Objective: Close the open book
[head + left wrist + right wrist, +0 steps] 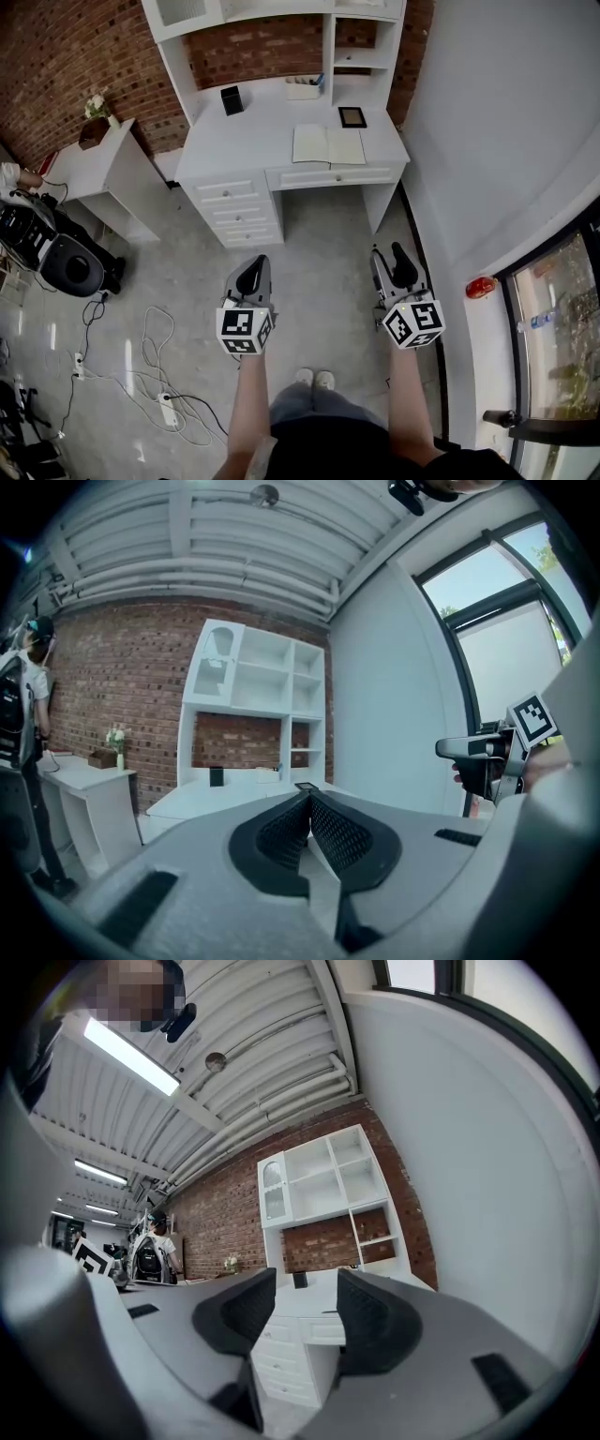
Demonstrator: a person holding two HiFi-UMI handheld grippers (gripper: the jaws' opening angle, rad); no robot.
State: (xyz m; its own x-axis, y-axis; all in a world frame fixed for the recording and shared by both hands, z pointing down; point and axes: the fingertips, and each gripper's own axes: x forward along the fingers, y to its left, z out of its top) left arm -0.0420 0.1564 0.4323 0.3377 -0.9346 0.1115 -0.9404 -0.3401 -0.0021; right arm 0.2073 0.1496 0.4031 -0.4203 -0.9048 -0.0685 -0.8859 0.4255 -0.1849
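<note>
Standing back from the table, book open

We see a white table (253,141) with drawers (230,211) and a shelf hutch (281,14) against a brick wall (56,66). Grey floor (319,253), loose cables (159,375) and a power strip (169,405) at lower left. A white side table (103,173) with flowers (96,103) sits left of it, a window (553,309) at right.

Hard to read: the items at the back of the table (305,89) are too small for us to name. A person (33,667) at the far left of the left gripper view is cut by the frame edge. We cannot make out the book in either gripper view.

The open book (328,144) lies flat on the table's right half near the front edge, pale pages up. A small dark frame (352,116) sits just behind it and a black box (232,99) is well to its left. Page print is unreadable.

Left claw (251,274) is pinched together, nothing in it. Right claw (394,262) is spread wide and empty. Both are held over the floor, well apart from the book.
</note>
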